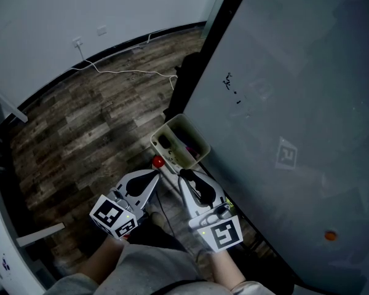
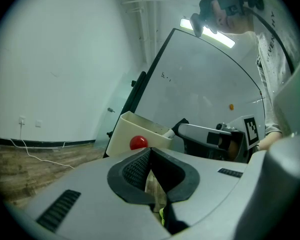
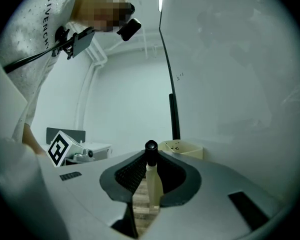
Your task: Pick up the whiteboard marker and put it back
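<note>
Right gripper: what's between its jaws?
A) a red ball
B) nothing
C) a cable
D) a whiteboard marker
D: the right gripper view shows the whiteboard marker, white body with a black cap, standing upright between the jaws of the right gripper, which are closed on it.

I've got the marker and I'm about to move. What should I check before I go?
1. Marker clamped between the right gripper jaws: ok.
2. Bin in sight ahead of the right gripper, by the whiteboard: ok.
3. Free room in the bin: cannot tell.
4. Left gripper shut and empty: ok.
5. Left gripper apart from the bin: ok.
</note>
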`<state>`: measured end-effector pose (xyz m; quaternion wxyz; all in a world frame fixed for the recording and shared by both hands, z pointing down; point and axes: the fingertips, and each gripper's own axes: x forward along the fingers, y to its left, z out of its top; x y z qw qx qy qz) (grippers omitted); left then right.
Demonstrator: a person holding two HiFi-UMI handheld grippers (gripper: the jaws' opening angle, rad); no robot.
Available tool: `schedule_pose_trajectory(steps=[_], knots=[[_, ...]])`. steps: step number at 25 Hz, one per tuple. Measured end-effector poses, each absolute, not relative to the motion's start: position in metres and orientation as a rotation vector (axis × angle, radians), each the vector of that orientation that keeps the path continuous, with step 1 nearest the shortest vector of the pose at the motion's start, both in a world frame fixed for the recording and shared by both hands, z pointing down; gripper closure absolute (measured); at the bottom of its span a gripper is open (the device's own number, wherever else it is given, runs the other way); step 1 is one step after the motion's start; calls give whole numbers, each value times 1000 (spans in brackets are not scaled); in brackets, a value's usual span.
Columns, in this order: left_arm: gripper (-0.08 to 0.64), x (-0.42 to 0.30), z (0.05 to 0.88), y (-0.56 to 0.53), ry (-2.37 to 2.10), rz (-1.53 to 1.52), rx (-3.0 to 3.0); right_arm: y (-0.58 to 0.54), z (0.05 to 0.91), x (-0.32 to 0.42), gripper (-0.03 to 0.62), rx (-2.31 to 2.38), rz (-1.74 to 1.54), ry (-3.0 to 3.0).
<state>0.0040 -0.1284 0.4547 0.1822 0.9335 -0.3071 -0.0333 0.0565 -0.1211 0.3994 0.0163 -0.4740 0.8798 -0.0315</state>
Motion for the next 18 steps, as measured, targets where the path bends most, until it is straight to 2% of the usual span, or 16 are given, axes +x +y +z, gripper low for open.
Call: schedule_pose_trajectory(steps=[18], knots=[[545, -10, 443, -132, -892, -117, 2640, -127, 375, 55, 517, -1471, -71, 2724]])
